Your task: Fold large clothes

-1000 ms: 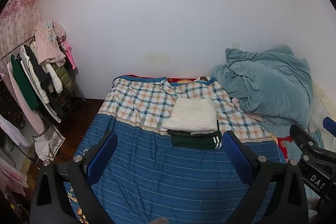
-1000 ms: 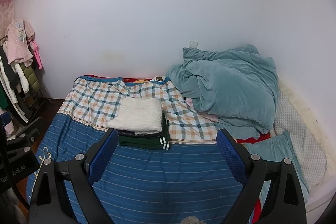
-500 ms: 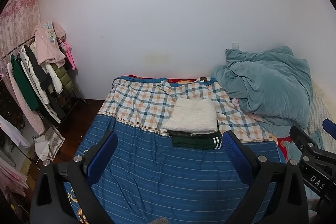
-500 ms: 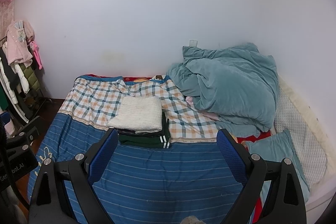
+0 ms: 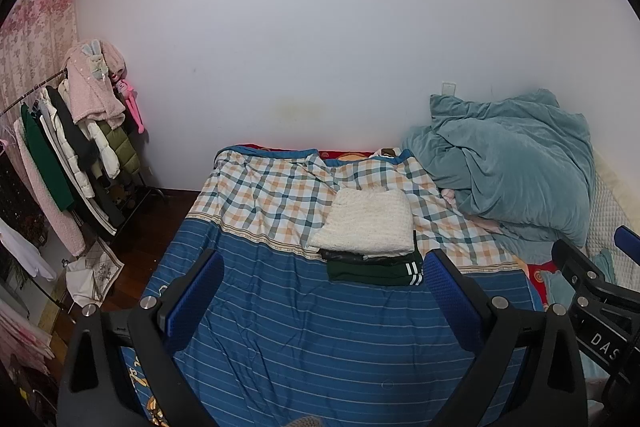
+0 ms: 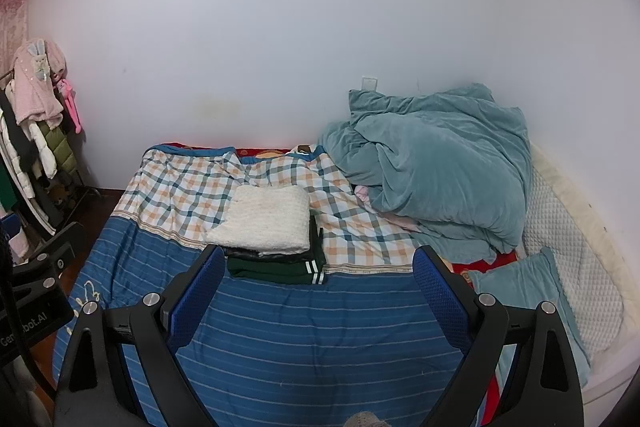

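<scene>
- Left gripper (image 5: 322,285): jaws spread wide, nothing between them, held above the blue striped bedspread (image 5: 320,339).
- Right gripper (image 6: 318,283): likewise agape and empty, beside the left.
- Folded stack on the bed: white knit (image 5: 366,223) atop dark green garment (image 5: 372,271), squared so the pile stays compact.
- Teal duvet (image 6: 436,167) heaped at right, apart from the stack.
- Judgement: the stack looks finished; the empty jaws suit reaching for another garment.

Both wrist cameras look from the bed's (image 5: 320,327) foot toward 12 o'clock, sharing the folded stack (image 5: 370,239), well apart.
</scene>
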